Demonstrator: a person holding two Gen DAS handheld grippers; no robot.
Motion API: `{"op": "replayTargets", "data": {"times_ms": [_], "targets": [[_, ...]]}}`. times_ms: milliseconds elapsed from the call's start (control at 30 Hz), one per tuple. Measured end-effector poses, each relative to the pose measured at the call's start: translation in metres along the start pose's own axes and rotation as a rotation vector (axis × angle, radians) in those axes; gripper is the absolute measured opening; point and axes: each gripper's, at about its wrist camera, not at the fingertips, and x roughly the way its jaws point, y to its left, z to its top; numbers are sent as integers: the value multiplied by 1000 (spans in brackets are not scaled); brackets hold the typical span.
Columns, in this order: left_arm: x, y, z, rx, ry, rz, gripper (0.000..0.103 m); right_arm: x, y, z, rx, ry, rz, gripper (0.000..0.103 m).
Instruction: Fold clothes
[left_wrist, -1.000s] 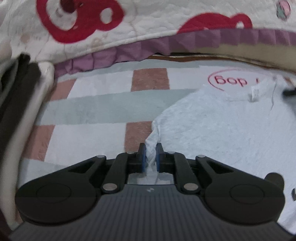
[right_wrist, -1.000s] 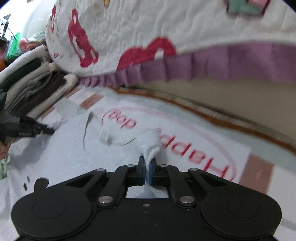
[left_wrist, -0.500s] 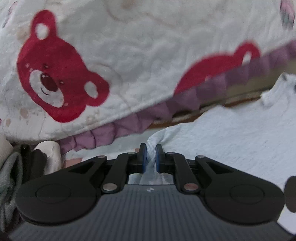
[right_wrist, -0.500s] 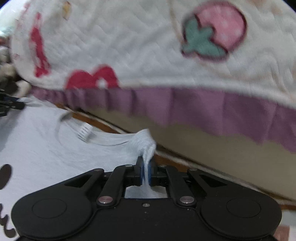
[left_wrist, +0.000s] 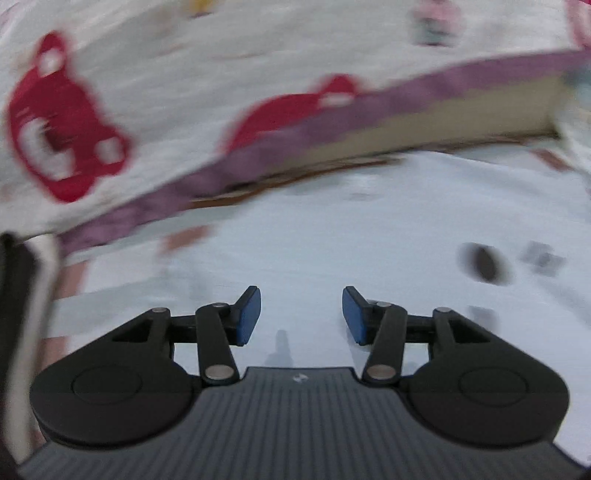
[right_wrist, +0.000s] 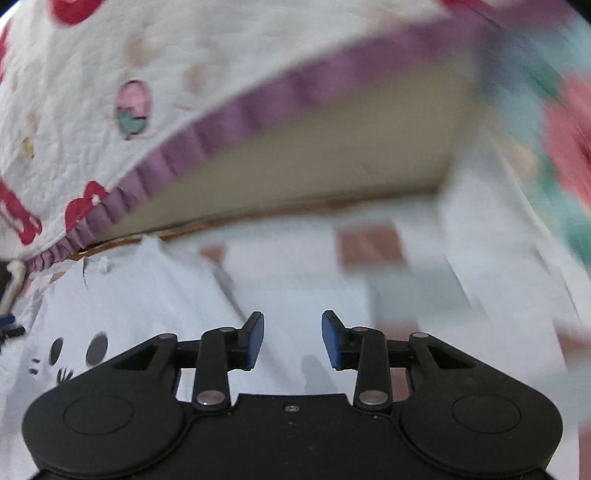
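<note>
A pale grey-white T-shirt (left_wrist: 369, 236) with dark printed marks lies flat on the checked mat. My left gripper (left_wrist: 301, 314) hovers open just above it, blue pads apart with nothing between them. In the right wrist view the same shirt (right_wrist: 140, 295) spreads to the left, with its neckline and label near the far edge. My right gripper (right_wrist: 292, 339) is open over the shirt's right edge and holds nothing. Both views are blurred by motion.
A white quilt (left_wrist: 155, 74) with red bears and a purple frill (right_wrist: 221, 122) hangs over the bed side behind the mat. The pink, white and grey-green checked mat (right_wrist: 369, 243) extends right. A stack of folded clothes (left_wrist: 18, 295) stands at the left.
Both grippers were shut on the shirt's shoulder corners and carried them toward the bed. Both have now opened, let the fabric drop flat and drawn back.
</note>
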Motion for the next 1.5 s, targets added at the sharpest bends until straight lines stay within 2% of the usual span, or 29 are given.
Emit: {"op": "replayTargets", "data": {"times_ms": [133, 267, 300, 400, 600, 667, 700, 733, 800, 833, 933, 1000, 1033, 1100, 1200, 1500], "targets": [[-4, -68, 1, -23, 27, -195, 48, -29, -42, -45, 208, 12, 14, 49], [0, -116, -1, -21, 78, -299, 48, -57, -84, -89, 417, 24, 28, 51], [1, -125, -1, -20, 93, -321, 48, -53, -83, -89, 427, 20, 37, 51], [9, -145, 1, -33, 115, -352, 48, -38, -77, -83, 446, 9, 67, 54], [10, -166, -5, -53, 135, -352, 48, -8, -64, -72, 484, -14, 127, 54], [11, -169, -7, -57, 150, -337, 48, 2, -60, -69, 497, -22, 147, 46], [12, -169, -7, -65, 158, -333, 48, 7, -58, -67, 503, -26, 157, 46], [12, -169, -7, -72, 167, -334, 48, 12, -59, -63, 484, -22, 169, 45], [12, -170, -8, -79, 179, -333, 48, 21, -62, -54, 443, -13, 193, 12], [11, -170, -8, -76, 182, -329, 48, 21, -65, -53, 398, -11, 175, 9], [9, -173, -8, -61, 174, -317, 48, -2, -68, -37, 358, -139, 207, 8], [9, -175, -8, -64, 172, -326, 48, -25, -57, -19, 194, -240, 161, 7], [10, -177, -9, -67, 180, -332, 49, -28, -49, -14, 111, -260, 139, 7], [14, -182, -11, -67, 198, -339, 50, -20, -40, -12, 39, -240, 90, 7], [20, -187, -13, -58, 230, -347, 50, -10, -45, -16, 69, -187, 66, 7], [24, -191, -13, -37, 297, -371, 57, 6, -56, -29, 33, -60, -72, 6]]}}
